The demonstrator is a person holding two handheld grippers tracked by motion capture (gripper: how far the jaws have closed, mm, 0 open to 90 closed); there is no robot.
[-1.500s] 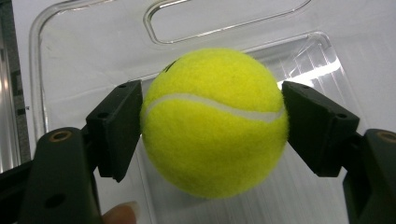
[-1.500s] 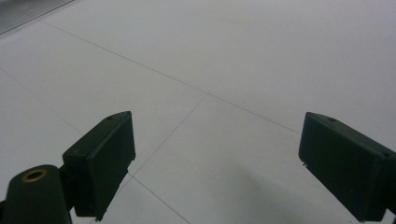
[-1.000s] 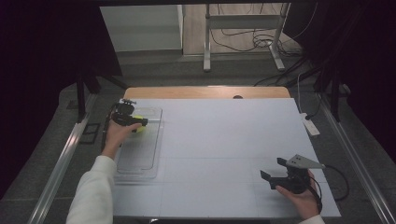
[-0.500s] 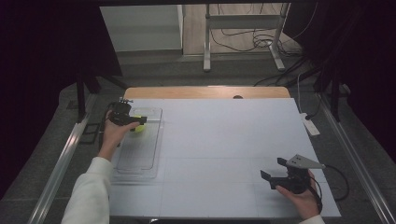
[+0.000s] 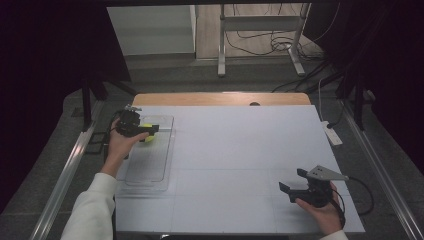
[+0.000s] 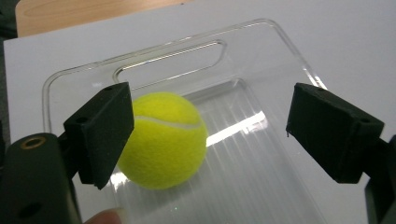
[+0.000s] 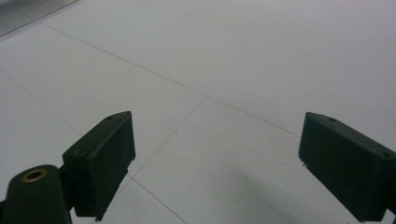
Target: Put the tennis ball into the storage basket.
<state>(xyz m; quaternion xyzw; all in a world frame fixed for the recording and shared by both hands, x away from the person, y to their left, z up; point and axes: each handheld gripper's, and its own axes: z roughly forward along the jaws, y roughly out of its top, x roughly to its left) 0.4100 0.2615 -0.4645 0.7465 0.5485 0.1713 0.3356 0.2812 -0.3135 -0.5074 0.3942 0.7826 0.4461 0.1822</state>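
Two black, blocky jaws of the left gripper [image 6: 210,130] stand wide apart, released, gripping nothing. A fuzzy yellow-green tennis ball [image 6: 163,140] lies between them, close against the left jaw, in a clear ribbed plastic tray [image 6: 261,42]. Right gripper [image 7: 215,163] jaws gape over the smooth white surface [image 7: 233,56].

Bright light is falling from above on the white desk [image 5: 240,165], while the room around it is staying very dark, almost black. In the left gripper view, the clear tray [image 6: 261,140] is shining with white streaks of glare, and the yellow ball [image 6: 166,140] is glowing brightly and looking sharp. The near black pads are looking a little soft. In the right gripper view, a faint grey shadow is lying on the desk. The high view is looking a bit grainy.
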